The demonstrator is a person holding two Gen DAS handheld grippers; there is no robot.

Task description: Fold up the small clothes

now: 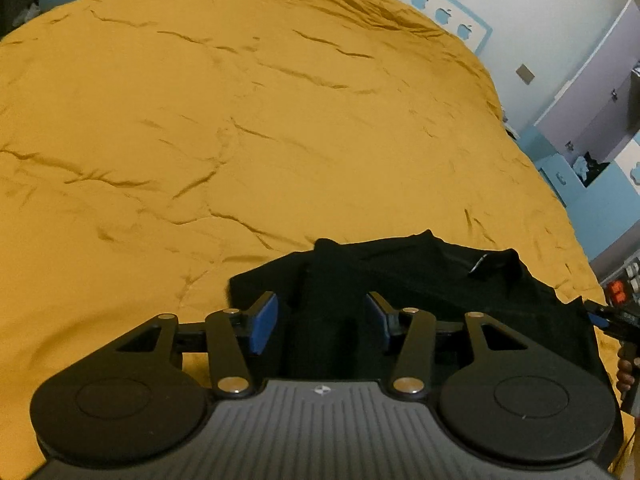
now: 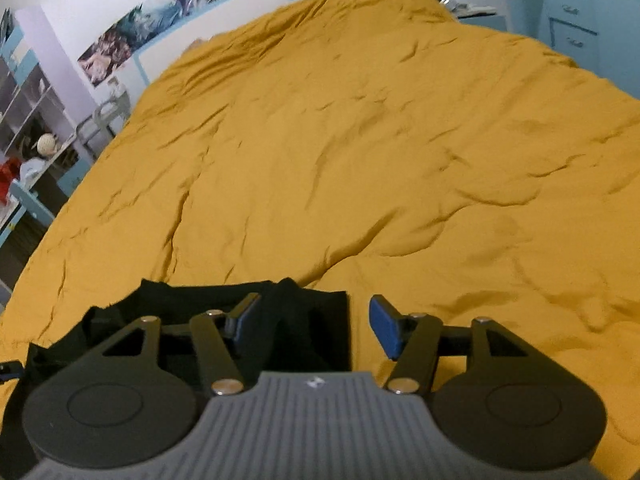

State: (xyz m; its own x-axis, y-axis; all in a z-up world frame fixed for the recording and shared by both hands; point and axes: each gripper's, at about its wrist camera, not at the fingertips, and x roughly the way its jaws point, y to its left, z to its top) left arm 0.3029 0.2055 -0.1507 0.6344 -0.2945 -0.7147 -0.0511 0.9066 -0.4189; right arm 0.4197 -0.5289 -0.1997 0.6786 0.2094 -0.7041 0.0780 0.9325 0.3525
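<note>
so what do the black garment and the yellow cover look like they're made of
Black garment: soft matte knit, likely cotton or a blend; it absorbs light and slumps in limp folds. Yellow cover: smooth woven fabric with a slight sheen, seemingly over padding, judging by its shallow puffy creases. Exact fibres can't be told.

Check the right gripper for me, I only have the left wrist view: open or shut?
Observer: Open. The right gripper has nothing pinched between its blue pads.
Operator: Where is it relative to the shirt?
Observer: It straddles an edge: one finger is over the black garment, the other over bare yellow bedspread.
Operator: Anything ahead of it?
Observer: Only wrinkled bedspread, up to the wall posters.
</note>
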